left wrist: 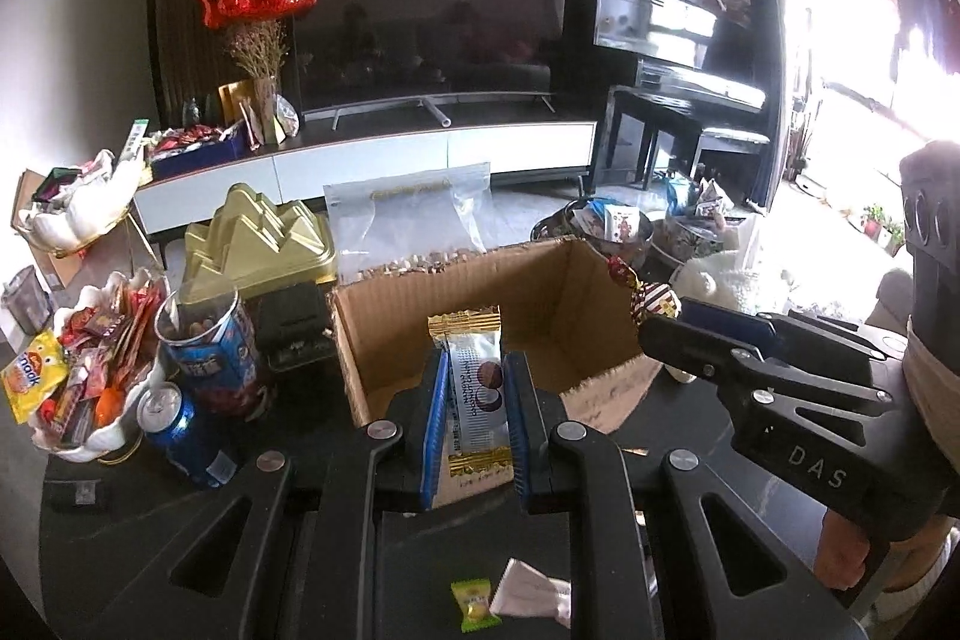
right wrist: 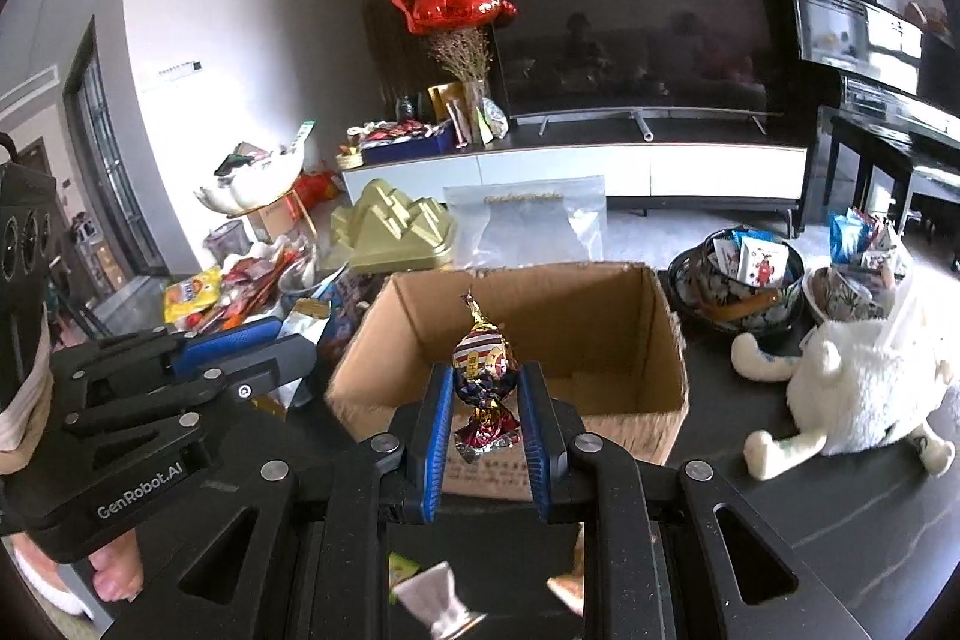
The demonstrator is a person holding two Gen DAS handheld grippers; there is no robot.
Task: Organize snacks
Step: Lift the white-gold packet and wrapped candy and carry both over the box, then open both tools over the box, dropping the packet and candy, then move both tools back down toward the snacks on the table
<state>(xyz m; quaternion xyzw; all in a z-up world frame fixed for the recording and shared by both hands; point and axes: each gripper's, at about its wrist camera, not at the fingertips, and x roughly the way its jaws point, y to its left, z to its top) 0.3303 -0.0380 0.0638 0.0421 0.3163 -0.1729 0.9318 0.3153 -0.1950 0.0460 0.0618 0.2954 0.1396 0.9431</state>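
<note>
My left gripper is shut on a white snack bar with gold ends, held upright above the near edge of an open cardboard box. My right gripper is shut on a twist-wrapped candy in striped foil, held over the near wall of the same box. The box looks empty inside. In the left wrist view the right gripper comes in from the right with the candy at its tip. The right wrist view shows the left gripper at the left, beside the box.
A white bowl of mixed snacks, a blue can and a blue tub crowd the left. A gold tin and clear bag stand behind the box. Patterned bowls and a white plush toy sit right. Small packets lie below.
</note>
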